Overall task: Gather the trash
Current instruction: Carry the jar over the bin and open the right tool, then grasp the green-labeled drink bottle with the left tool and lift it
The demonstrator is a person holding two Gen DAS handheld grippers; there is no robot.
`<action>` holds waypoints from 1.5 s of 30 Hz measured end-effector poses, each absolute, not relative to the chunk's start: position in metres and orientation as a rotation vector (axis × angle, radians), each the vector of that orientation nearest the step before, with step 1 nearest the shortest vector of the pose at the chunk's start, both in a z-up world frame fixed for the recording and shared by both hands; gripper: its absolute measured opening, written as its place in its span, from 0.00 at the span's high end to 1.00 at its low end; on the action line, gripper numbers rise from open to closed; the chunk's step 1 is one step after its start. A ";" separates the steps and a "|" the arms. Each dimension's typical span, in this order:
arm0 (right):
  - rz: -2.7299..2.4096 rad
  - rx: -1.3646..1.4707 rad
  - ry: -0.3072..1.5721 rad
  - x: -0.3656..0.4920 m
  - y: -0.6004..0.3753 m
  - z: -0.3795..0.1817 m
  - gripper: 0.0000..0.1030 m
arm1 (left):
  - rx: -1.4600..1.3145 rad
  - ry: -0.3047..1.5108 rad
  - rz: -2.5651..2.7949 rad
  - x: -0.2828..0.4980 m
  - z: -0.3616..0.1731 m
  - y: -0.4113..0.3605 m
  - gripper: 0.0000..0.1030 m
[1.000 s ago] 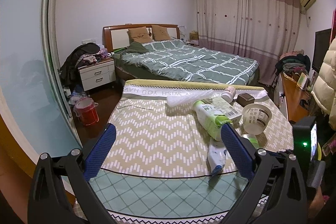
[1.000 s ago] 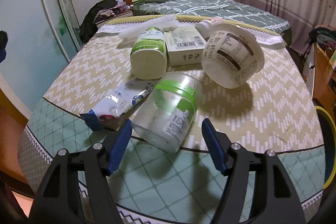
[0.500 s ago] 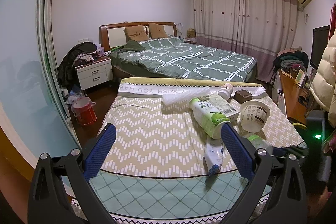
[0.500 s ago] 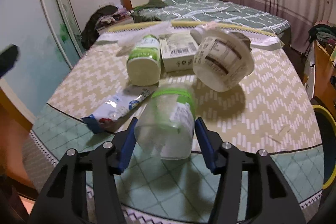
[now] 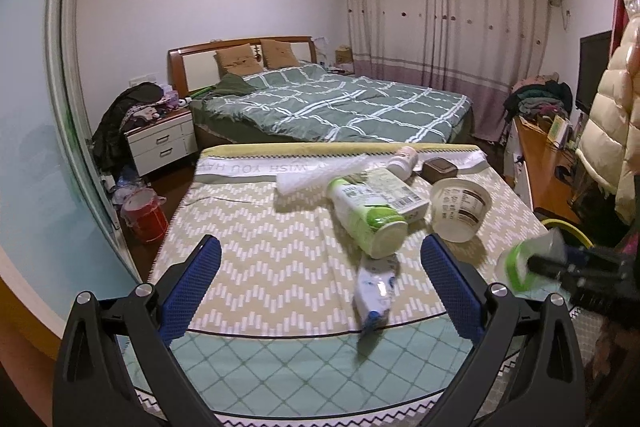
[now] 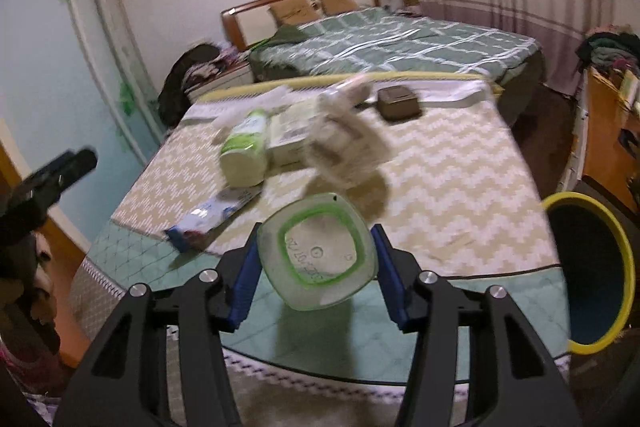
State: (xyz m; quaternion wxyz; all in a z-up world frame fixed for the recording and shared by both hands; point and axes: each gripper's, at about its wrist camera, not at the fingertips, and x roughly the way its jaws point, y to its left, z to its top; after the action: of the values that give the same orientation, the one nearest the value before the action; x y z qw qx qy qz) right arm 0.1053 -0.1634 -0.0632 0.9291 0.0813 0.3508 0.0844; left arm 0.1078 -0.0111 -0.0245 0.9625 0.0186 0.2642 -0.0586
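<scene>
Care is needed: left gripper (image 5: 320, 283) has its jaws open and empty over the surface (image 5: 260, 259). Right gripper (image 6: 314, 279), just closed, grips the clear jar (image 6: 318, 253), lifted off the surface. Left of the jar lie a wrapper (image 6: 212, 219), bottle (image 6: 246, 153) and cup (image 6: 344, 147); right of it stands the yellow bin (image 6: 624, 251), so swing it there wide of the surface edge.

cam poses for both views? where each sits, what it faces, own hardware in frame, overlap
Left wrist: on the open left claw, facing across the table toward the bed; the right claw shows at the right edge.
Right wrist: on the right claw, shut on a clear green-banded jar, with a yellow-rimmed bin at right; part of the left claw shows at left.
Shared: green-and-white bottle, blue-ended wrapper, bed.
</scene>
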 end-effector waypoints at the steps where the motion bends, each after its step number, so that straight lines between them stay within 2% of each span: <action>1: 0.150 0.177 0.712 0.105 -0.173 -0.062 0.51 | 0.041 0.540 -0.128 0.109 -0.025 -0.015 0.05; 12: -0.185 0.278 0.687 0.102 -0.304 -0.072 0.51 | 0.072 0.591 -0.242 0.124 -0.039 -0.067 0.05; 21: -0.362 0.340 0.756 0.108 -0.379 -0.112 0.51 | 0.102 0.636 -0.315 0.144 -0.052 -0.108 0.05; 25: -0.380 0.362 0.799 0.114 -0.394 -0.127 0.50 | 0.110 0.657 -0.330 0.153 -0.058 -0.122 0.05; 30: -0.383 0.372 0.783 0.113 -0.397 -0.127 0.44 | 0.117 0.673 -0.316 0.159 -0.063 -0.125 0.05; 45: -0.347 0.357 0.765 0.117 -0.382 -0.117 0.43 | 0.115 0.701 -0.186 0.207 -0.072 -0.106 0.05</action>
State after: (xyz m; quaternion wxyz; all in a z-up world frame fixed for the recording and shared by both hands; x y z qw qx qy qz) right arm 0.1172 -0.3817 -0.1174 0.8976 0.1726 0.3693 -0.1678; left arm 0.2071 -0.1055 -0.0717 0.9333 0.0562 0.3427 -0.0910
